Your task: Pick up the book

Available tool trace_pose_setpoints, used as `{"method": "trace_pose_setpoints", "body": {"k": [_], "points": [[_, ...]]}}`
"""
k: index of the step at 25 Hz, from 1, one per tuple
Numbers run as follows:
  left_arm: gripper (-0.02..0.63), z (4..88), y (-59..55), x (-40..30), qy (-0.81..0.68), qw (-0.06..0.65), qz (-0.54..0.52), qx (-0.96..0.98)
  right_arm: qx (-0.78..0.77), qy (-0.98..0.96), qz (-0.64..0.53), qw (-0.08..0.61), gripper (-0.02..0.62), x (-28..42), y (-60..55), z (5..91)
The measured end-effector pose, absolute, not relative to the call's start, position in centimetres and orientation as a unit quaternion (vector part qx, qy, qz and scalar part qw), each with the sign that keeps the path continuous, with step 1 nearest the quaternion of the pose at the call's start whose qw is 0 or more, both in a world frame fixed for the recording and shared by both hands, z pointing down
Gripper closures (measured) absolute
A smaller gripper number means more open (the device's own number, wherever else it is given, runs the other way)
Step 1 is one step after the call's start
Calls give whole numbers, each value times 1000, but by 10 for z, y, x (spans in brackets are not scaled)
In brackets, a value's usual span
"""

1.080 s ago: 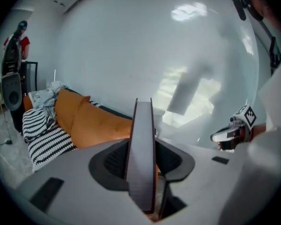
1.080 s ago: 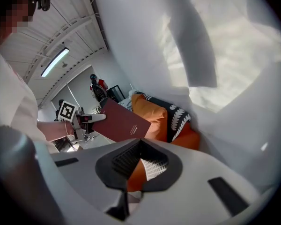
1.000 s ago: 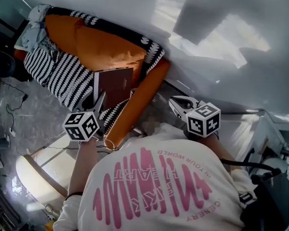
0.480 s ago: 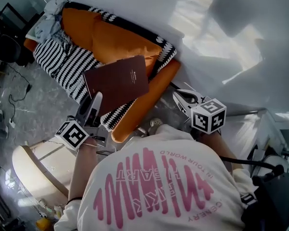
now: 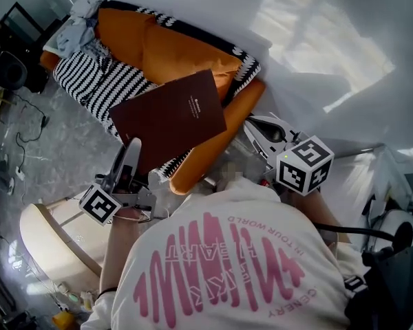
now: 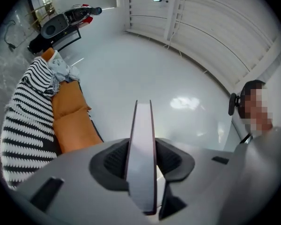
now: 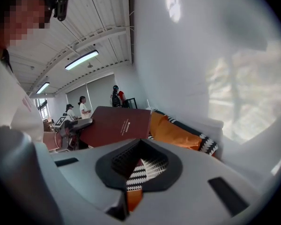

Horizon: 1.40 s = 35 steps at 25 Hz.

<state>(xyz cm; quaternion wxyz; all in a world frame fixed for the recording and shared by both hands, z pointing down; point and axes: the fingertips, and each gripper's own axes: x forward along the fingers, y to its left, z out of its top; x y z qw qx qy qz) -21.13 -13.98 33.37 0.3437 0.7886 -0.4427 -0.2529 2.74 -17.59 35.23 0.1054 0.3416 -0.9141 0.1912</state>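
Lifted off the striped blanket [image 5: 96,86] where it lay a second ago, the book [image 5: 168,119] is now held in the air, tilted, with its maroon cover turned up toward the head camera. It is placed above the near end of the sofa [image 5: 166,55], over the spot where the blanket meets the orange armrest [image 5: 217,143]. The book is gripped near its lower corner by the left tool [image 5: 133,150], whose jaws are clenched on it. In the left gripper view it is seen edge-on and upright between the two dark pads, its pale page block flanked by thin dark covers. The right tool [image 5: 260,133] is carried just right of the armrest, apart from the book, its jaws parted with nothing grasped — only striped fabric and orange upholstery are seen through the gap. Small pale print is carried on the cover, too small to be read. Orange cushions are propped along the sofa's back edge, against the white wall [image 5: 316,40]. A marker cube is borne on each tool, close to the person's white shirt [image 5: 227,260].
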Motion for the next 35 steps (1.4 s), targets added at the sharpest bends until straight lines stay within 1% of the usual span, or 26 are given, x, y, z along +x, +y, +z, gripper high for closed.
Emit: {"method": "trace_pose_setpoints", "body": {"k": [6,15,21,26,35], "points": [[447,336,-107,-232,-455,336,-249,786,326,-918,214,76,586,0,-154,352],[446,360,-72,-246,-527,286,-152,786,303,-915,238,120,586,-36,-130,385],[448,374,-69,-242,-547,287,-122,777,288,-915,245,140,586,-49,-132,395],[448,376,-76,-236,-554,285,-119,773,275,-916,252,144,586,-56,-143,398],[448,380,-90,-219,-566,297,-102,762,249,-911,291,149,586,-43,-163,406]]}}
